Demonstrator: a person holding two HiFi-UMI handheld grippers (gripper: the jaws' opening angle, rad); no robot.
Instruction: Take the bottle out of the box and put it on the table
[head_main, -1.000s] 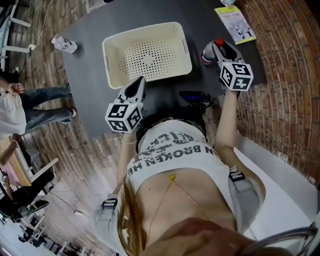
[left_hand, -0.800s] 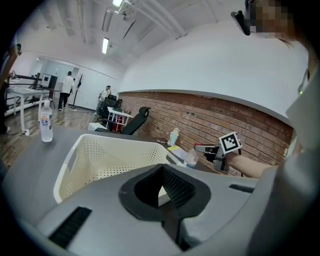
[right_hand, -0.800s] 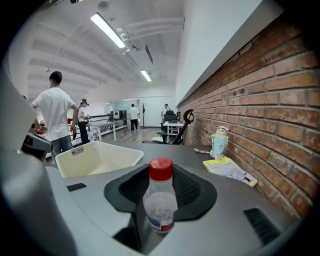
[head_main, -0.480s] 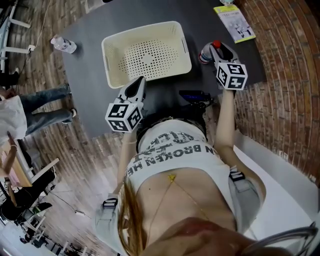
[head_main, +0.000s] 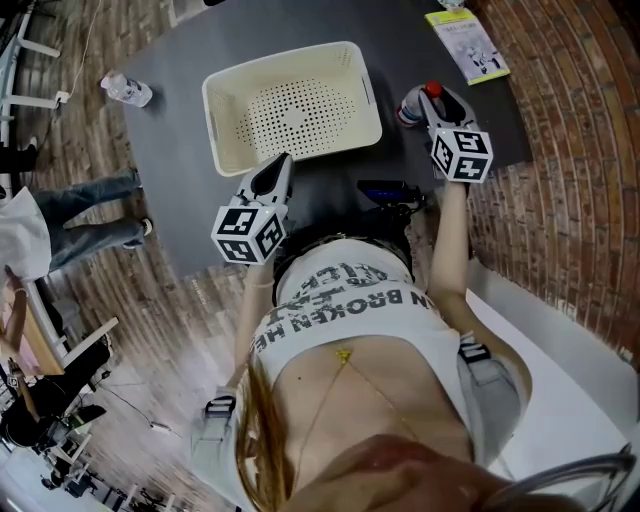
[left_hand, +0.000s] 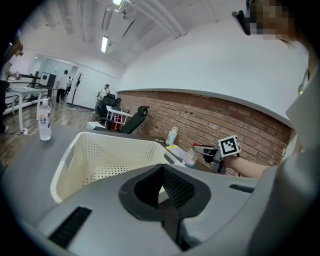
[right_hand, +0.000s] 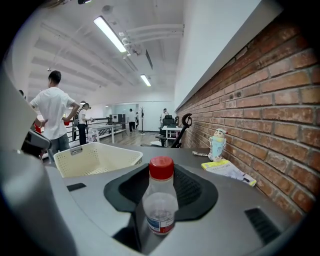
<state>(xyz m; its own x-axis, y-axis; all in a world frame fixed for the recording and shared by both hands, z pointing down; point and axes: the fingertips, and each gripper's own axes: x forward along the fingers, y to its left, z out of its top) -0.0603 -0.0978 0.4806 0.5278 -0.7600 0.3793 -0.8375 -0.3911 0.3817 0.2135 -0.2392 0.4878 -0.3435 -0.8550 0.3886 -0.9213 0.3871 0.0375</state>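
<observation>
Left tongs (head_main: 279, 165): nearest the body, clenched on nothing, close to the near wall of the box (head_main: 280, 62). No change over the last second. The box is empty, its perforated floor bare.

Right tongs (head_main: 435, 97): grasping the bottle (right_hand: 159, 202), upright between the jaws, red cap up. Compared with a second ago, tongs and bottle have drifted only slightly, and the jaw spacing is unchanged. The bottle is right of the box, near its right wall, over the dark bench (head_main: 180, 160). The tongs hide its base, so contact with the bench cannot be confirmed.

Judgement: extraction done, placement nearly done. Remaining: seat the bottle, release, back off.

Farther off: a second bottle (head_main: 127, 89) at the far left corner and a booklet (head_main: 468, 45) far right. Neither is involved.
</observation>
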